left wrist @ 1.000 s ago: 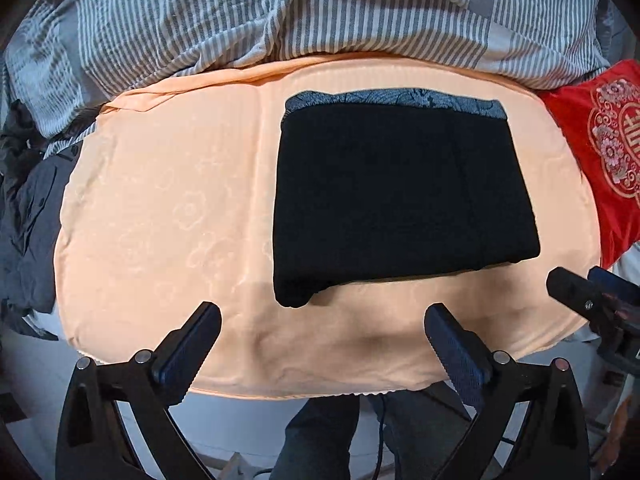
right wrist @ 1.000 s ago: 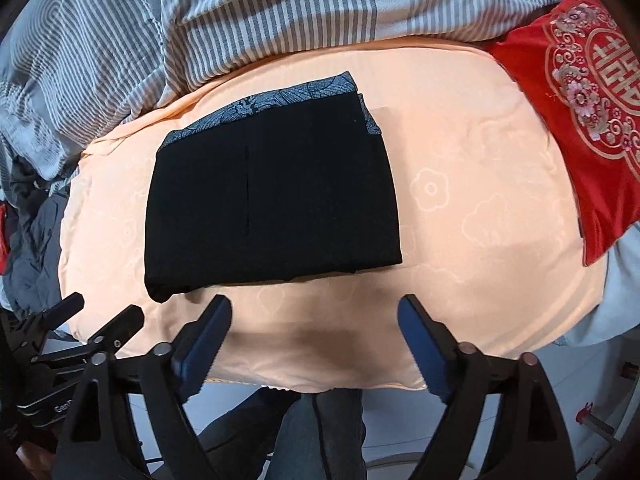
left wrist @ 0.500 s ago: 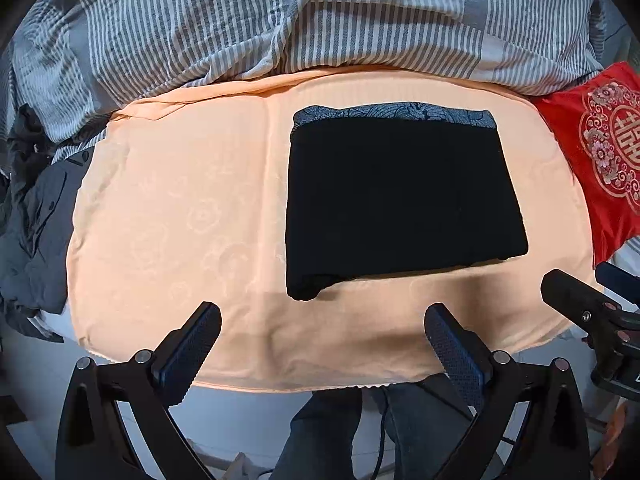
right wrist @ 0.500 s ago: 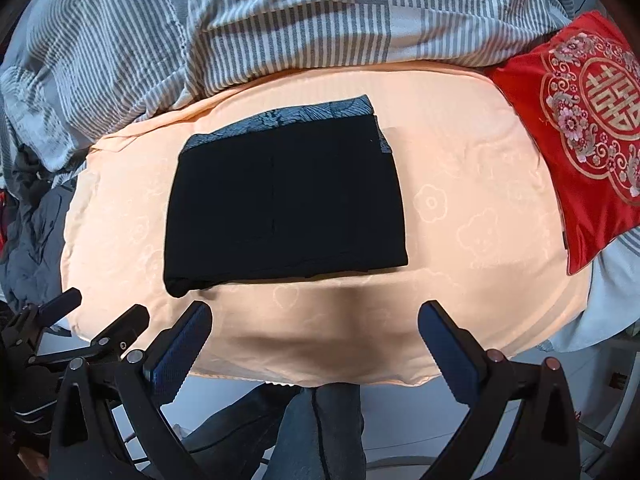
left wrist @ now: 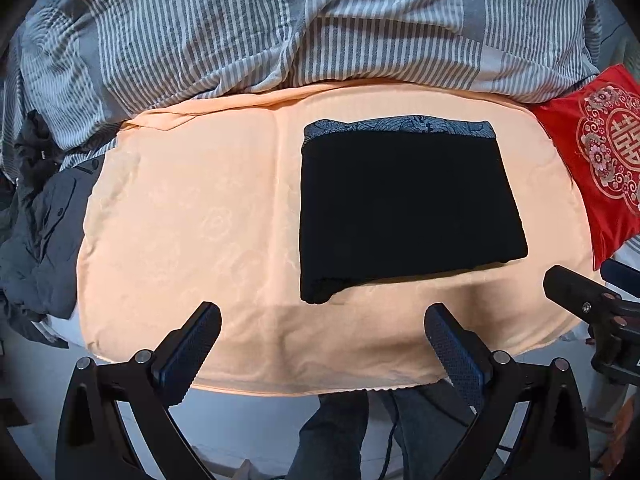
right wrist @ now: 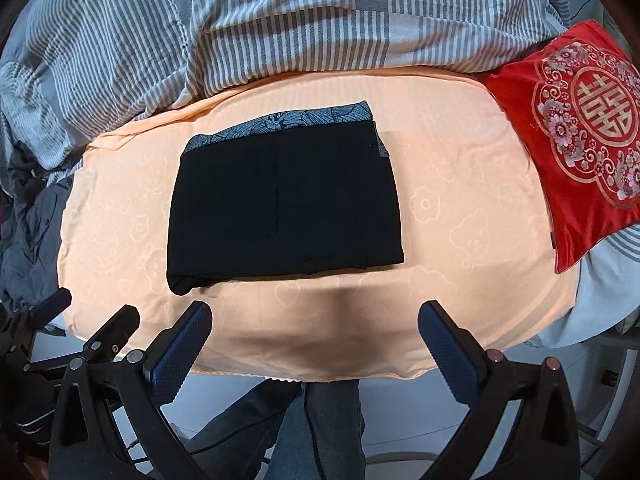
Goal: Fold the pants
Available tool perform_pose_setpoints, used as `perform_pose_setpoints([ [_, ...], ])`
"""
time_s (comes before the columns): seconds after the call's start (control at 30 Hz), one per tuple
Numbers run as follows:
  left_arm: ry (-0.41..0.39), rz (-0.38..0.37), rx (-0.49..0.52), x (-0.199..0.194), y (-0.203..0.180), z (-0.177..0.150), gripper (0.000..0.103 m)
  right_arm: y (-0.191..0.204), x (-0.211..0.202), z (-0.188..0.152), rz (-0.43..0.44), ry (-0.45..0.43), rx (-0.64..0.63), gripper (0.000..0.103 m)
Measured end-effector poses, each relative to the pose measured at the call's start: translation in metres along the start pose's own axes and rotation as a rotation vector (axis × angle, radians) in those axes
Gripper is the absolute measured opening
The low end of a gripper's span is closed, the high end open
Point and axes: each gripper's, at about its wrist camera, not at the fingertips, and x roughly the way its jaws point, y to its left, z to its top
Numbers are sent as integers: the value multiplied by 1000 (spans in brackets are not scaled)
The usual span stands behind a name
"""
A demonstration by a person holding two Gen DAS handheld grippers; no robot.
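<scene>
Your right gripper [right wrist: 314, 336] has just been opening, nothing between its jaws; left gripper [left wrist: 322, 338] spread; pants [right wrist: 284, 208] folded on the bed [right wrist: 460, 208].

cut off: red cushion [left wrist: 600, 168] at right edge | hidden: layers inside folded pants [right wrist: 284, 204]

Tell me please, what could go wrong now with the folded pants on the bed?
1. The black pants lie folded, but the near left corner bulges, so the layers there might loosen.
2. Both grippers, left and right, are open above the near edge of the peach cover; a low pass might catch it and drag the pants.
</scene>
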Motion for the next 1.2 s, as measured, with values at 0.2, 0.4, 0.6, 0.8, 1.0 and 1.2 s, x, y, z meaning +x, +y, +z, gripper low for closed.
perform_pose_setpoints([
  [0.2,6,7,-10,8,-1,3,102,-4,3,4,-1,5,19,103],
  [0.4,42,12,-19,22,-10,5,102,-12,11,3,-6,21,17,103],
  [0.6,60,17,-24,28,-20,8,102,-22,22,5,-1,47,11,103],
  [0.8,76,33,-21,29,-22,11,102,-22,28,9,12,68,-21,103],
  [1.0,100,37,-51,28,-22,11,102,-22,30,13,27,91,-58,103],
  [1.2,124,37,-91,22,-23,11,102,-22,24,13,25,107,-95,103],
])
